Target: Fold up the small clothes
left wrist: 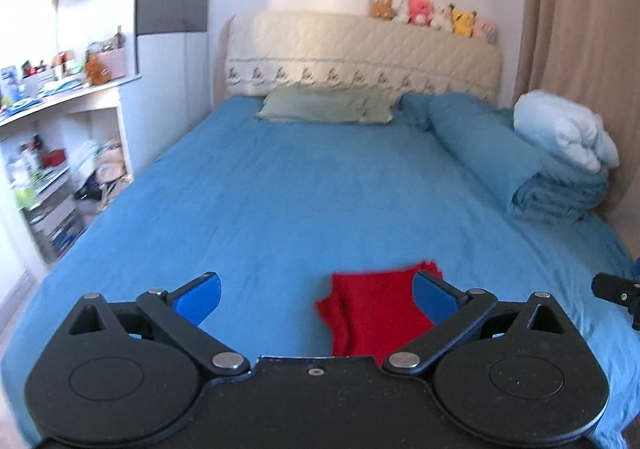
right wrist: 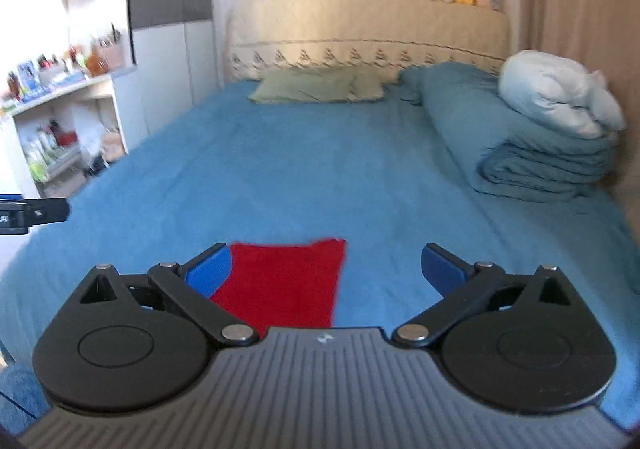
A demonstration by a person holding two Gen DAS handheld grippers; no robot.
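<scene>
Folded red cloth point(left wrist: 376, 309) on blue bed point(left wrist: 280, 189), both grippers' fingers point(left wrist: 202, 295) spread

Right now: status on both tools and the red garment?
Left tool open, empty. Right tool open, empty. Red garment lies folded on the blue bedsheet, released. Nothing near it.
</scene>
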